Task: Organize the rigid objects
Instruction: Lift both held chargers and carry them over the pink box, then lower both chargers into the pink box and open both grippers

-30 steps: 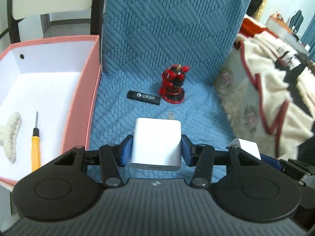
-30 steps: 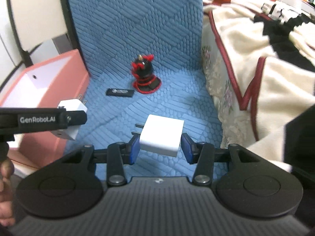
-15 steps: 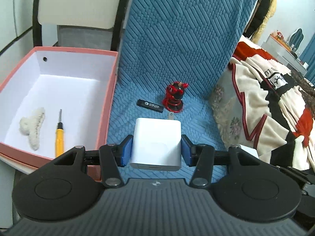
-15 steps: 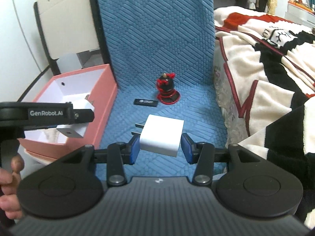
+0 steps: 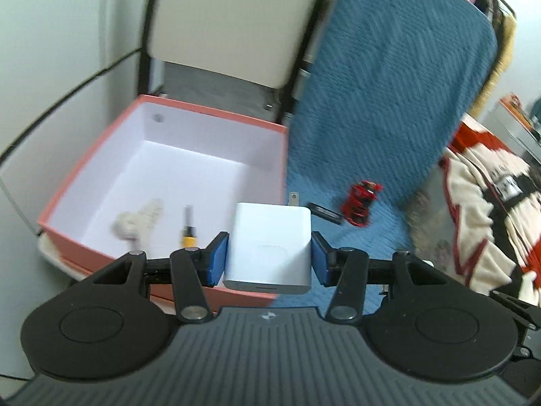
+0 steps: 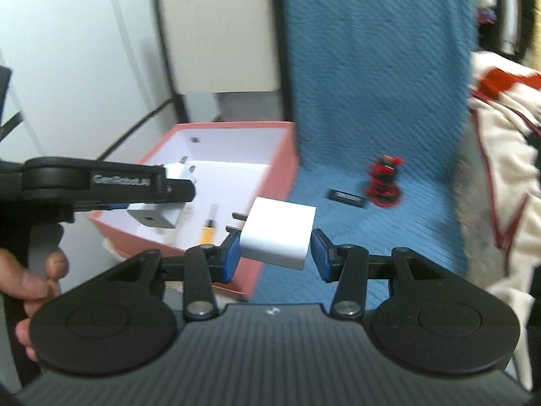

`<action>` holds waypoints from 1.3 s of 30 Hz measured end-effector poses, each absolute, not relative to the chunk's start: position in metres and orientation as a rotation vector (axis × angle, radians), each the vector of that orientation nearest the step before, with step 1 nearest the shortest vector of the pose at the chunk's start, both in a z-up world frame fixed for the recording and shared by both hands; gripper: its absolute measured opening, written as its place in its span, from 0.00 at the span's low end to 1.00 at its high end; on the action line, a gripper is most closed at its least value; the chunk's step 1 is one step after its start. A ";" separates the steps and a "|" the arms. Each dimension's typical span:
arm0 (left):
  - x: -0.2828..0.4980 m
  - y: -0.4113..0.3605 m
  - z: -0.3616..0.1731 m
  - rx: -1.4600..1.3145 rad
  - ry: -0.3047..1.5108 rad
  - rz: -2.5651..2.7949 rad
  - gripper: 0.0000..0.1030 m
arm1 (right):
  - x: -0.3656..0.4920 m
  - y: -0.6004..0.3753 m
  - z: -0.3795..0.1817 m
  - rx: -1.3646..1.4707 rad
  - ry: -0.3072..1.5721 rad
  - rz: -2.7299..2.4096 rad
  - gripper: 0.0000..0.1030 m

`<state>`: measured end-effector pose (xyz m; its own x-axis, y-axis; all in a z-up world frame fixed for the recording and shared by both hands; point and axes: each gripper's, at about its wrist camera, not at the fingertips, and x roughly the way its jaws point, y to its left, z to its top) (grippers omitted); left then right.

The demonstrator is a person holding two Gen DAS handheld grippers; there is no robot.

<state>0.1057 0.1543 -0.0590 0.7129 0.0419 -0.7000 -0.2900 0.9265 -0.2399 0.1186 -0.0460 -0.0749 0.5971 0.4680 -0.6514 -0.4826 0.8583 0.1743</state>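
My left gripper point(image 5: 268, 258) is shut on a white plug-in charger point(image 5: 268, 248), held over the near right corner of the pink box point(image 5: 108, 135). In the right wrist view the left gripper point(image 6: 162, 187) with its charger point(image 6: 154, 216) hangs above the box point(image 6: 280, 155). My right gripper point(image 6: 275, 253) is shut on a second white charger point(image 6: 279, 231), prongs pointing left, at the box's right wall. Inside the box lie a yellow screwdriver point(image 5: 188, 226) and a cream fuzzy piece point(image 5: 137, 220). A black stick point(image 5: 324, 213) and a red figurine point(image 5: 360, 203) stay on the blue seat.
The blue quilted seat cover point(image 5: 389, 101) rises behind the objects. A patterned blanket point(image 5: 490, 203) lies to the right. A beige chair back point(image 5: 230, 23) stands behind the box. A person's hand point(image 6: 30, 280) holds the left gripper's handle.
Both grippers rose and swung left with their chargers, from over the blue seat to above the pink box's right side. The grips did not change.
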 end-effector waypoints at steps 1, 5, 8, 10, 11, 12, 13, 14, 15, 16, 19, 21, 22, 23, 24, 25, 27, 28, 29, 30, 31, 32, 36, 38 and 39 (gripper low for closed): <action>0.101 0.162 -0.058 -0.348 0.756 0.204 0.55 | 0.117 -0.039 -0.073 -0.027 0.747 0.572 0.47; 0.082 0.195 -0.054 -0.377 0.750 0.261 0.55 | 0.115 -0.011 -0.068 -0.041 0.748 0.641 0.47; 0.070 0.220 -0.054 -0.419 0.740 0.301 0.55 | 0.116 0.006 -0.068 -0.061 0.752 0.672 0.47; 0.068 0.235 -0.056 -0.430 0.741 0.319 0.55 | 0.119 0.017 -0.069 -0.066 0.760 0.688 0.47; 0.067 0.242 -0.058 -0.438 0.742 0.327 0.55 | 0.122 0.022 -0.069 -0.068 0.764 0.690 0.47; 0.068 0.247 -0.060 -0.445 0.742 0.331 0.55 | 0.124 0.027 -0.070 -0.072 0.765 0.692 0.47; 0.070 0.254 -0.062 -0.453 0.744 0.334 0.55 | 0.128 0.032 -0.071 -0.078 0.768 0.693 0.47; 0.071 0.259 -0.065 -0.457 0.747 0.334 0.55 | 0.132 0.037 -0.073 -0.085 0.774 0.696 0.47; 0.074 0.264 -0.068 -0.461 0.751 0.334 0.55 | 0.136 0.042 -0.074 -0.088 0.781 0.697 0.47; 0.077 0.271 -0.071 -0.466 0.757 0.331 0.55 | 0.139 0.047 -0.076 -0.090 0.788 0.696 0.47; 0.092 0.286 -0.083 -0.473 0.776 0.325 0.55 | 0.150 0.061 -0.086 -0.106 0.809 0.690 0.47; 0.104 0.293 -0.092 -0.475 0.793 0.319 0.55 | 0.159 0.071 -0.094 -0.110 0.833 0.686 0.47; 0.112 0.297 -0.097 -0.476 0.801 0.316 0.55 | 0.163 0.076 -0.098 -0.108 0.847 0.682 0.47; 0.118 0.301 -0.100 -0.477 0.809 0.313 0.55 | 0.167 0.081 -0.102 -0.111 0.860 0.677 0.47; 0.124 0.306 -0.105 -0.478 0.817 0.309 0.55 | 0.170 0.085 -0.106 -0.116 0.870 0.671 0.47; 0.128 0.310 -0.110 -0.480 0.825 0.307 0.55 | 0.174 0.090 -0.110 -0.121 0.880 0.667 0.47; 0.140 0.322 -0.122 -0.486 0.845 0.303 0.55 | 0.182 0.101 -0.120 -0.129 0.907 0.663 0.47; 0.144 0.327 -0.128 -0.490 0.852 0.302 0.55 | 0.186 0.106 -0.125 -0.134 0.918 0.662 0.47; 0.148 0.332 -0.134 -0.494 0.860 0.301 0.55 | 0.189 0.110 -0.129 -0.141 0.925 0.660 0.47; 0.153 0.337 -0.141 -0.498 0.871 0.301 0.55 | 0.192 0.114 -0.132 -0.147 0.931 0.656 0.47; 0.157 0.341 -0.147 -0.503 0.882 0.303 0.55 | 0.195 0.118 -0.136 -0.152 0.938 0.651 0.47; 0.161 0.346 -0.153 -0.508 0.894 0.303 0.55 | 0.199 0.122 -0.140 -0.156 0.947 0.647 0.47; 0.176 0.357 -0.177 -0.515 0.936 0.295 0.55 | 0.213 0.132 -0.159 -0.170 0.978 0.642 0.47; 0.181 0.361 -0.187 -0.512 0.957 0.291 0.55 | 0.219 0.137 -0.168 -0.173 0.995 0.631 0.46; 0.183 0.362 -0.191 -0.512 0.966 0.289 0.55 | 0.221 0.138 -0.171 -0.174 0.997 0.628 0.45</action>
<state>0.1827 0.3619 -0.1908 0.5433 0.0095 -0.8395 -0.4534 0.8449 -0.2839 0.2214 0.1382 -0.1712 0.3841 0.4126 -0.8260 -0.5661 0.8120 0.1423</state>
